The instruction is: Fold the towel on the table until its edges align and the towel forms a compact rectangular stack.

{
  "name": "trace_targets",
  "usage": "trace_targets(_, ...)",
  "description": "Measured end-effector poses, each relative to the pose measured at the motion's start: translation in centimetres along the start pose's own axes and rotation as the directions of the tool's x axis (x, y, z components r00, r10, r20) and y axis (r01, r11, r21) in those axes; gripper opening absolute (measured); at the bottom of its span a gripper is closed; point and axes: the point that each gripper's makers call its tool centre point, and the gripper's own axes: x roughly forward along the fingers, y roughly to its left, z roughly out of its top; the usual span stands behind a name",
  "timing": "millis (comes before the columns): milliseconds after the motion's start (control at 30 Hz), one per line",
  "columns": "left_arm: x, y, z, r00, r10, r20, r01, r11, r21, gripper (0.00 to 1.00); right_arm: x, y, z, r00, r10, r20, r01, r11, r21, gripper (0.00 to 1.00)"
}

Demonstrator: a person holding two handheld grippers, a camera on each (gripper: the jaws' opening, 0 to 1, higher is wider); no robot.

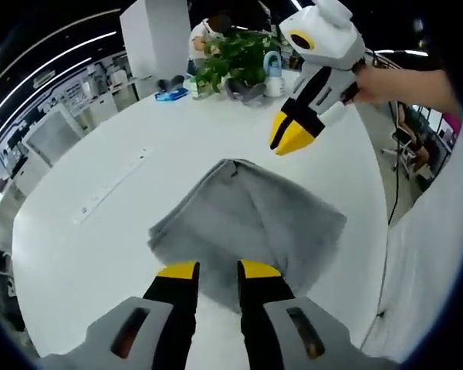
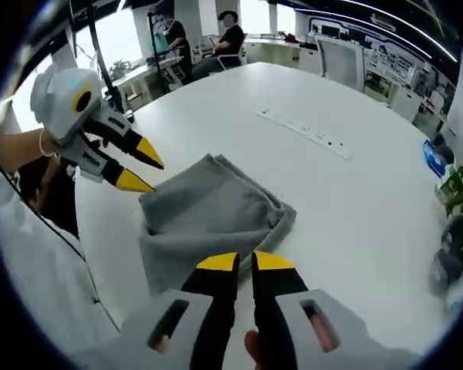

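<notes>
lying limp: soft grey towel (image 1: 247,223) on table (image 1: 77,254) | grab corner at 12 o'clock | left gripper (image 1: 217,270) slightly parted, empty | right gripper (image 2: 245,261) nearly closed, empty

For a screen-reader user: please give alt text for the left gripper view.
A rumpled grey towel lies partly folded on a white table, just beyond the left gripper with its yellow-tipped jaws slightly apart. The right gripper, held in a hand, hangs above the towel's far side; plants stand behind.
</notes>
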Motion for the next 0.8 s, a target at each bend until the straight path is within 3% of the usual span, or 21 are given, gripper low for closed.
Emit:
trace_targets(300, -0.7, -5.8, -0.7, 0.998, -0.059, 0.023, 0.057, 0.996, 0.072, 0.23, -0.7, 4.2, -4.0, 0.999, 0.023, -0.027, -0.022, 0.999, 0.040, 0.12)
trace_targets(433, -1.0, -7.1, -0.4, 0.997, -0.070, 0.039, 0.067, 0.995, 0.073, 0.25, -0.6, 5.3, -5.7, 0.998, 0.030, -0.051, -0.025, 0.996, 0.087, 0.14)
trace_targets(600, -1.3, -8.1, -0.2, 0.997, -0.063, 0.052, 0.058, 0.994, 0.091, 0.28, -0.3, 6.6, -6.3, 0.998, 0.056, -0.041, -0.049, 0.987, 0.150, 0.16)
trace_targets(800, -1.9, -8.8, -0.3, 0.997, -0.049, 0.053, 0.042, 0.991, 0.124, 0.28, 0.2, 7.3, -6.6, 0.997, 0.052, -0.058, -0.043, 0.989, 0.140, 0.15)
